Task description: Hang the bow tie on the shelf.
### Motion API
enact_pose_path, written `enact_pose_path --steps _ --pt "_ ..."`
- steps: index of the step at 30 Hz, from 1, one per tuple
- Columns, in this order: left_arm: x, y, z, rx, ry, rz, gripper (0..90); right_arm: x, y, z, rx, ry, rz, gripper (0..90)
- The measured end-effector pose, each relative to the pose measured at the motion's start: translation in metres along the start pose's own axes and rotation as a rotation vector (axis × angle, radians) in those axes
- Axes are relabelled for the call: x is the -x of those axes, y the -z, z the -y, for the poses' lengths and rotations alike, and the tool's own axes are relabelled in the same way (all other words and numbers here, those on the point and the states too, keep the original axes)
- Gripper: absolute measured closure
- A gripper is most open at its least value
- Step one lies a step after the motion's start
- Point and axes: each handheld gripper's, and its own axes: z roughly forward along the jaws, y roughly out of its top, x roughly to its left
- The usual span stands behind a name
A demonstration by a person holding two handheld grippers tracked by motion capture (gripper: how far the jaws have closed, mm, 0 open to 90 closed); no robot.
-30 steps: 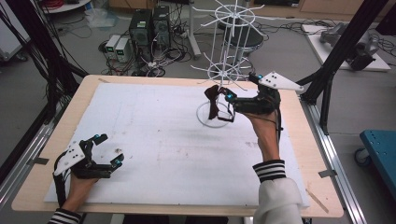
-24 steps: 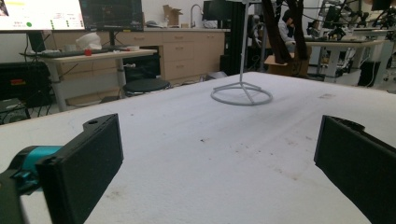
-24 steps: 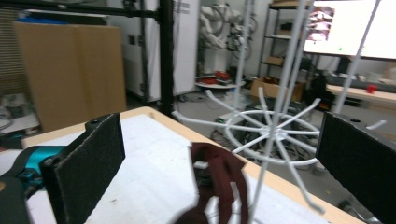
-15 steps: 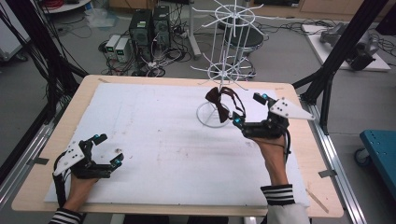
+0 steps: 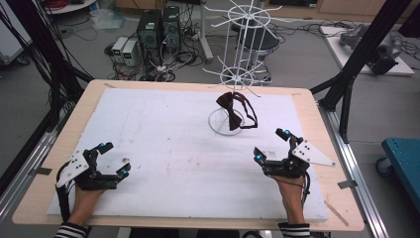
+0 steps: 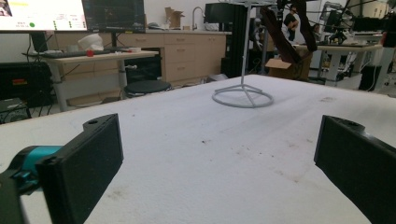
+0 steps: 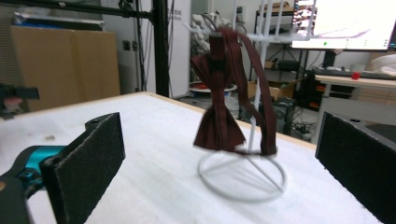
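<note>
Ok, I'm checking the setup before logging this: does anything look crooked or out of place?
Mostly fine. The dark red bow tie hangs on the white wire rack lopsided, bow turned on end with its strap looping off to one side. Both grippers lie open on the table, apart from it.

Each hand wears a black-and-white striped cuff. The left gripper and the right gripper share one build: black frame, teal-tipped jaws, a grey three-cornered plate on top and a black cable trailing toward six o'clock. The jaw pads are flat, black and grainy, on teal mounts.
</note>
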Motion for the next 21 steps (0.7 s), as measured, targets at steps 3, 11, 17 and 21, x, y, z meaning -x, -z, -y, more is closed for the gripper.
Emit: enact_pose_path --steps 3,11,17,21 --pt "0.0 0.0 0.0 0.004 -0.001 -0.001 1.7 -0.002 0.006 0.013 0.009 -0.003 0.007 0.6" --pt "0.0 0.001 0.0 0.013 -0.002 -0.005 1.7 -0.006 0.017 0.043 0.027 -0.006 0.045 0.6" --pt "0.0 0.001 0.001 0.016 -0.004 -0.006 1.7 -0.005 0.017 0.054 0.004 -0.01 0.052 0.6" --pt "0.001 0.001 0.001 0.018 -0.004 -0.006 1.7 -0.003 0.017 0.057 -0.004 -0.013 0.06 0.7"
